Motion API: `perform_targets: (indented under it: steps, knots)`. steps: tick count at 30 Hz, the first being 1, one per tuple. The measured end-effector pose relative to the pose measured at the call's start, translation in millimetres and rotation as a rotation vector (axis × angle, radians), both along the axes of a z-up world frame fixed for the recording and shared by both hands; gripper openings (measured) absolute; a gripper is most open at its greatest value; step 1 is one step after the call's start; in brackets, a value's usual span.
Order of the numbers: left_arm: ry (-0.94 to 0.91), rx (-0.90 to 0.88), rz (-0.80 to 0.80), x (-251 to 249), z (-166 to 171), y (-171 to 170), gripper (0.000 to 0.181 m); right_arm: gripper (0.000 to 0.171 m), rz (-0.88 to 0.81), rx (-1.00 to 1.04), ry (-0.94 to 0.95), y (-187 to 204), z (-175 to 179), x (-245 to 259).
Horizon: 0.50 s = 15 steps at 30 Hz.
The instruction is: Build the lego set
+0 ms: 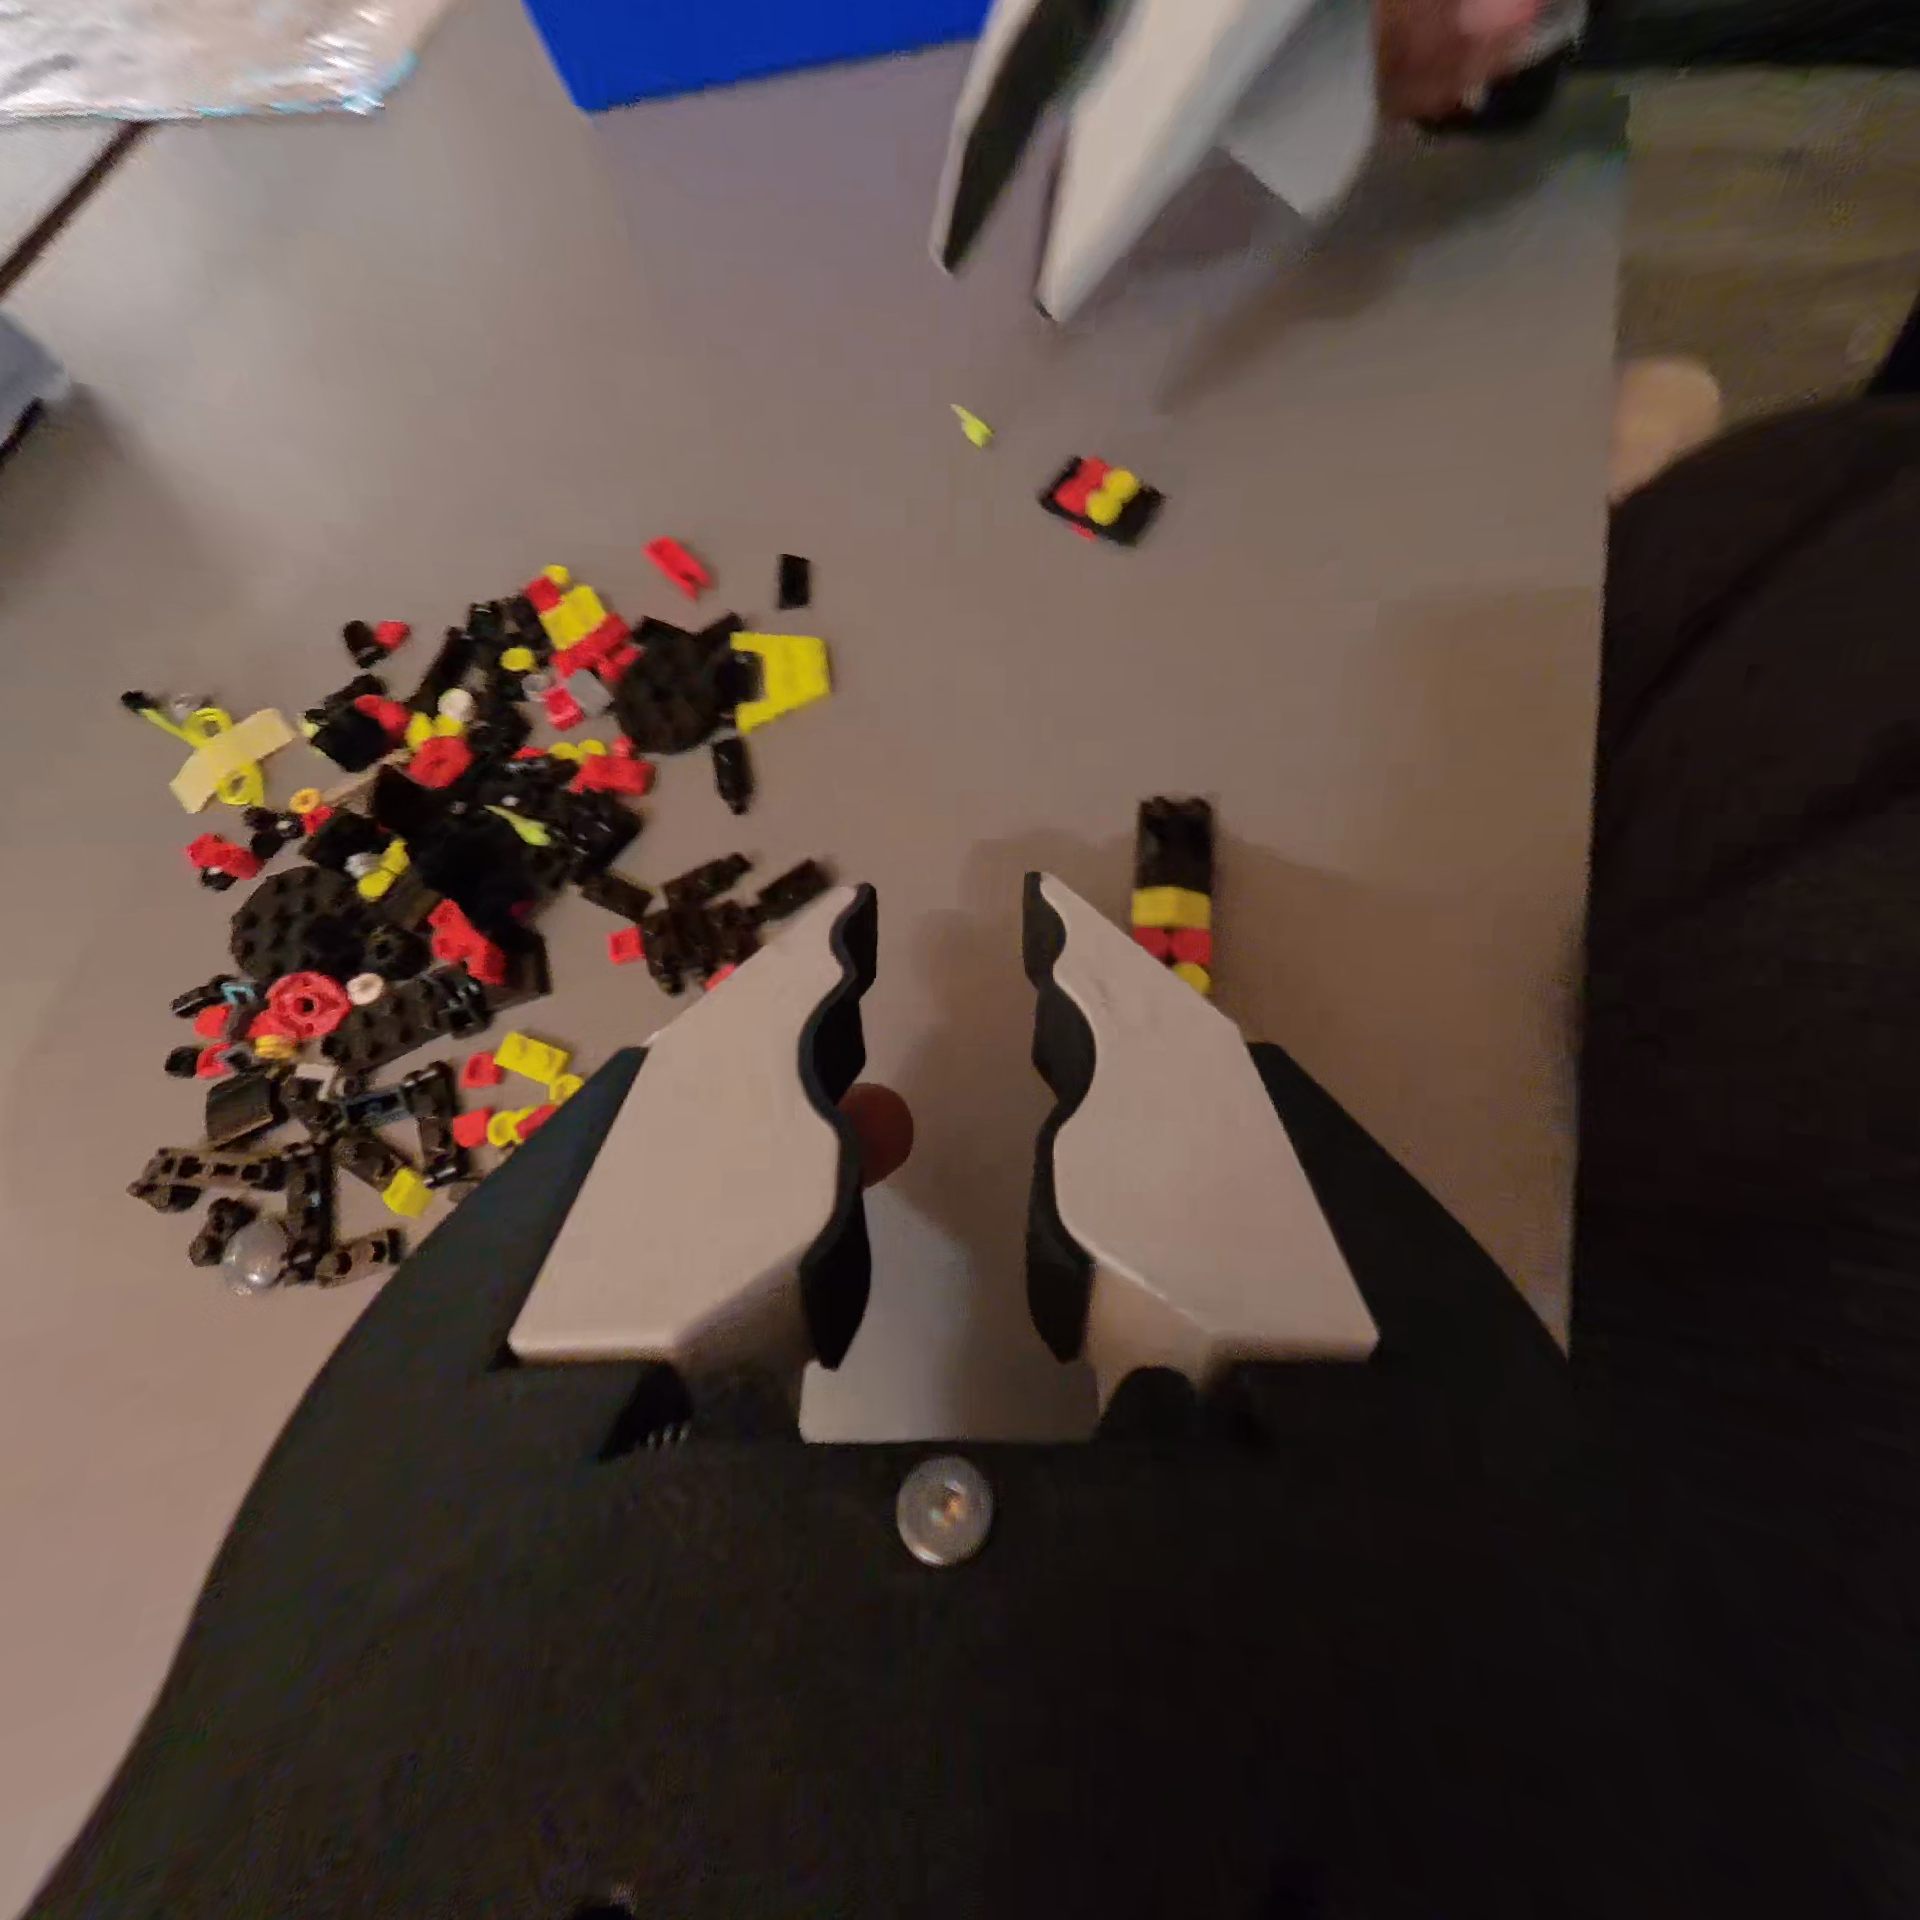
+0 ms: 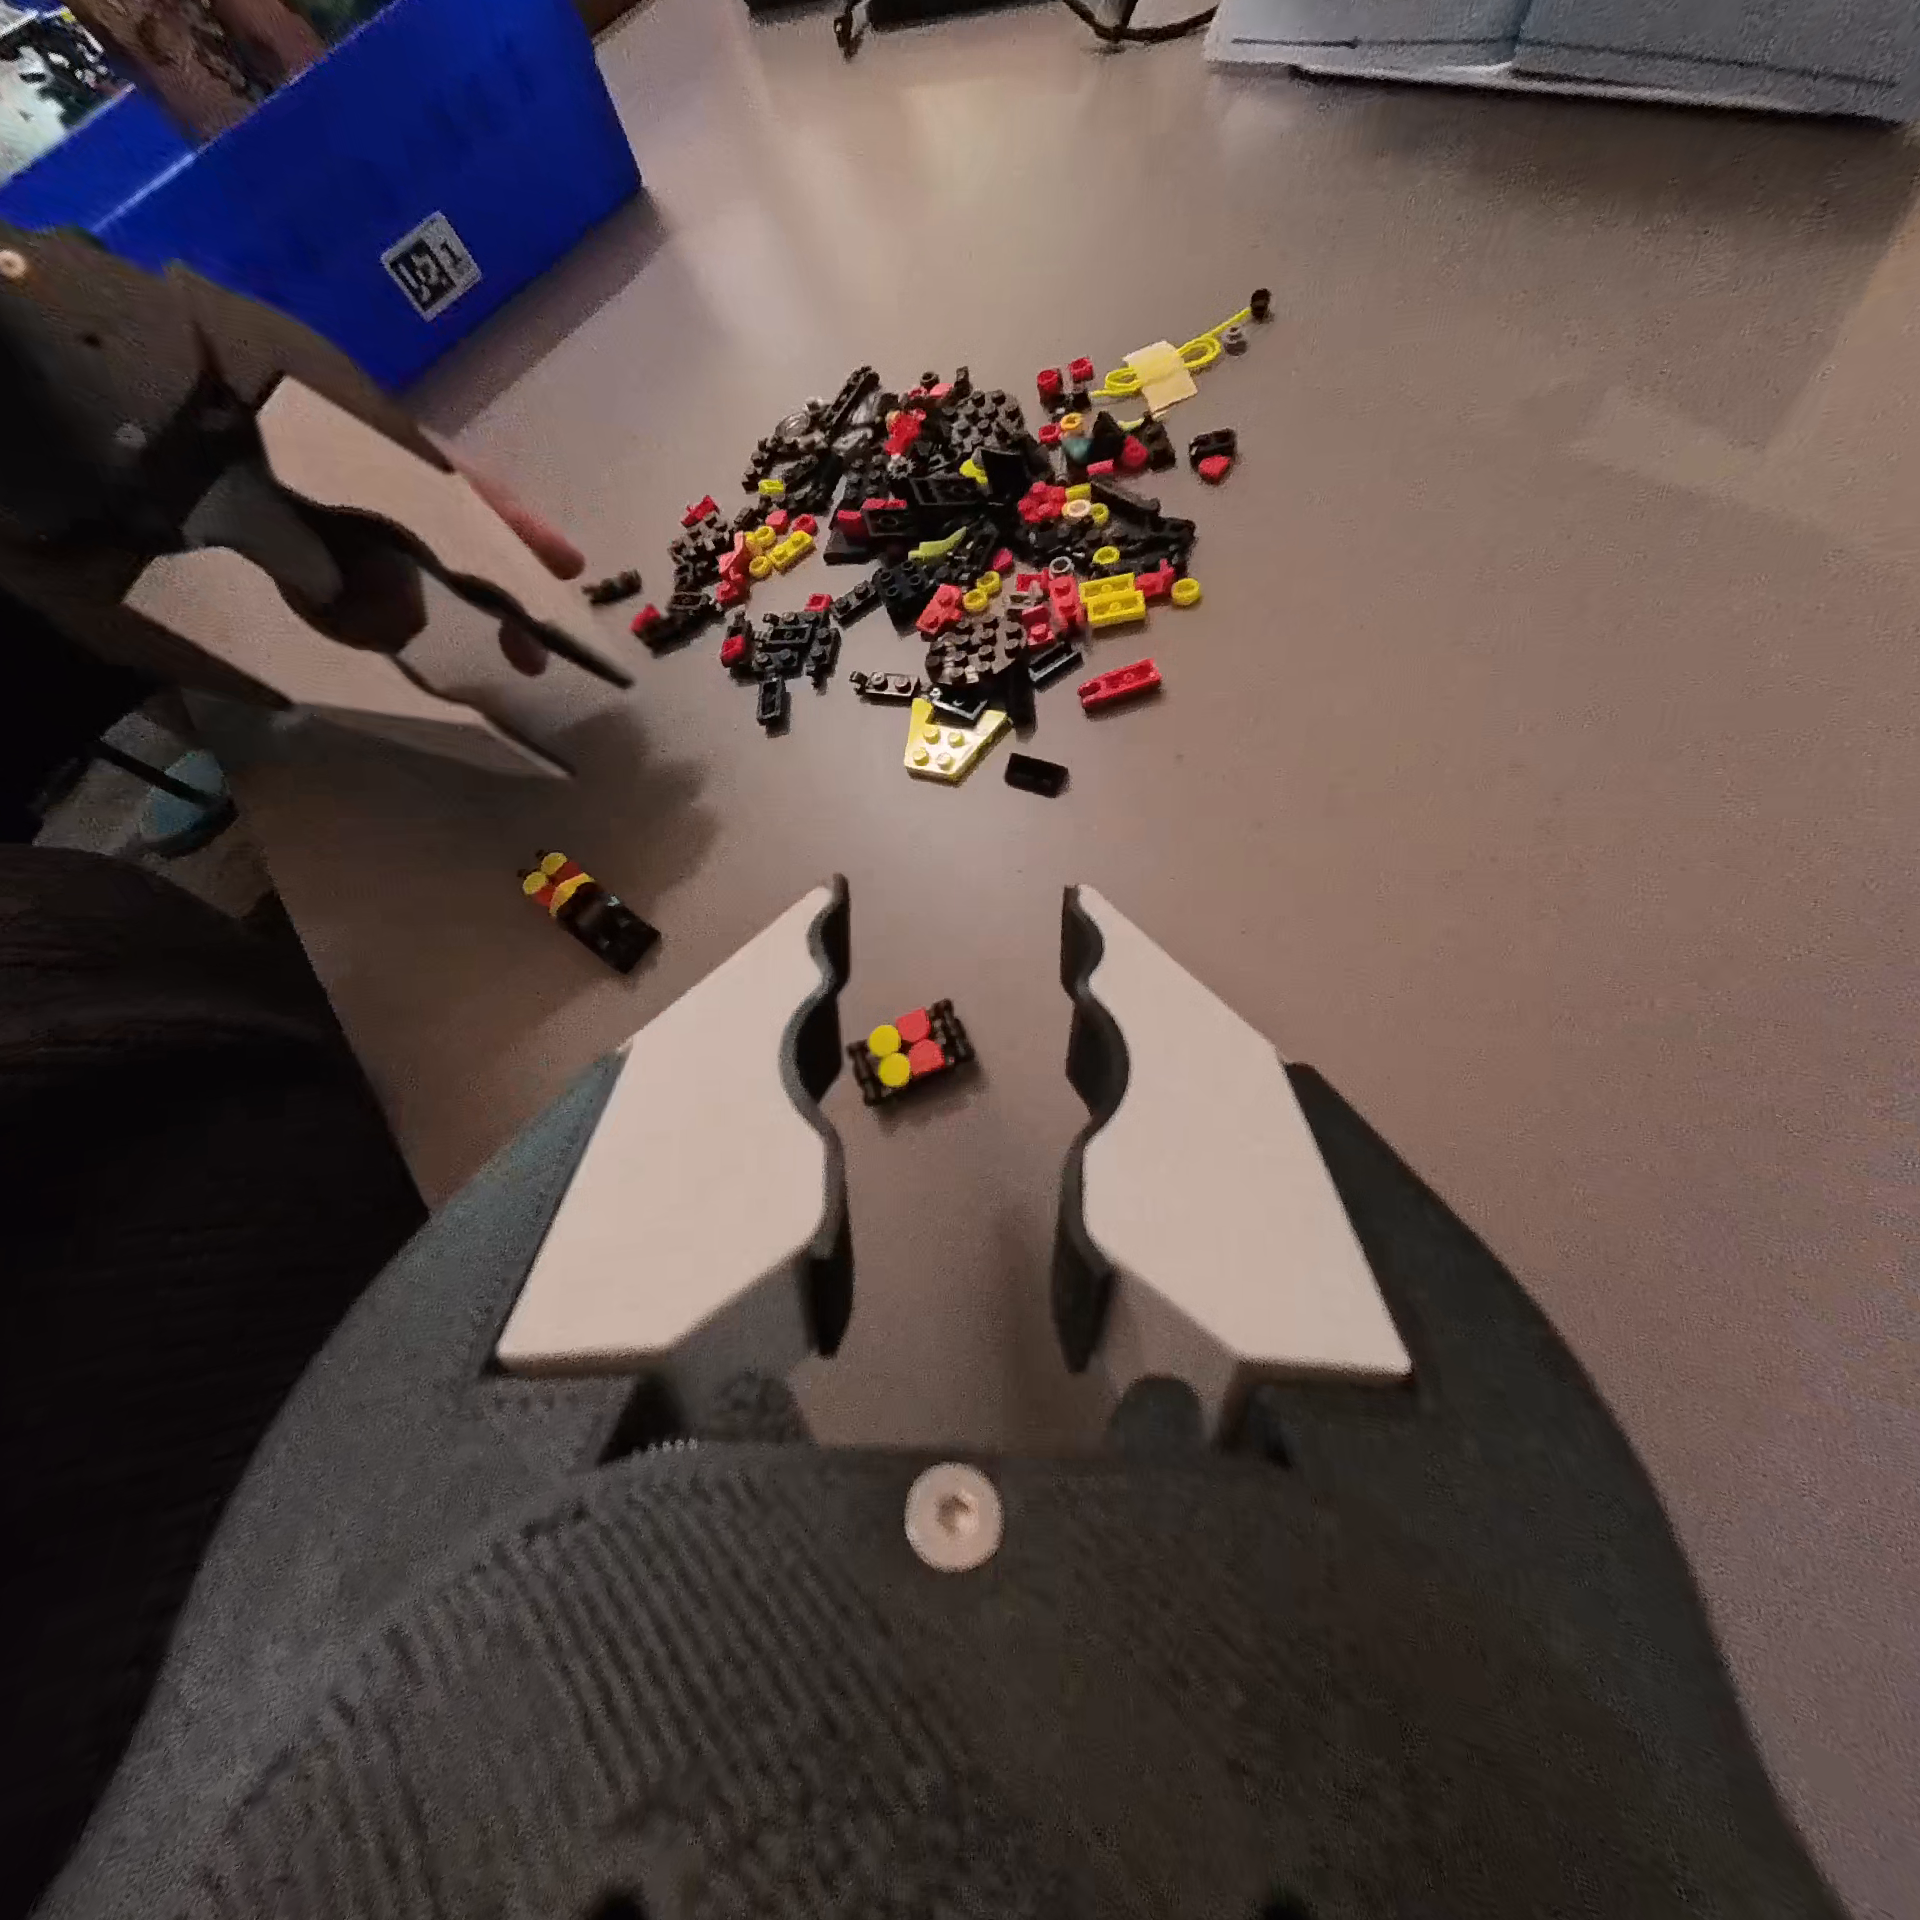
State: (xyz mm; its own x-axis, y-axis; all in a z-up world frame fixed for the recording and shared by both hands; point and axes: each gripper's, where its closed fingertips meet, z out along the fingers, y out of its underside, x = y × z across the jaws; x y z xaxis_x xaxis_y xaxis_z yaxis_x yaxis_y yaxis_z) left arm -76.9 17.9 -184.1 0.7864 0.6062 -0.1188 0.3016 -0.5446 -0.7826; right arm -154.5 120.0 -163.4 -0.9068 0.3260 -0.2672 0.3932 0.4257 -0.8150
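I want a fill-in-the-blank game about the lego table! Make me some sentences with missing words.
1. The small square lego build between the right hand-held gripper's fingers has two red studs and two ____ studs on top.
2. The big bin behind the loose lego pile is coloured ____.
3. Both the left hand-held gripper and the right one are ____, gripping nothing.
4. The long lego build lies on the ____.

Missing words: yellow; blue; open; table
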Motion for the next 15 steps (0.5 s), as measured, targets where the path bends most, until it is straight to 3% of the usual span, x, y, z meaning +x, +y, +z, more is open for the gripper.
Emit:
perform_targets:
  steps: [3, 15]
  knots:
    - [-0.071, -0.016, -0.064, 15.8, -3.4, 5.5, 0.025, 0.031, -0.042, -0.023, -0.044, 3.8, 3.6, -5.7]
    - [-0.231, -0.068, -0.148, 42.4, -26.0, 12.2, 0.028, 0.033, -0.024, 0.004, -0.079, 2.7, -0.6, -1.4]
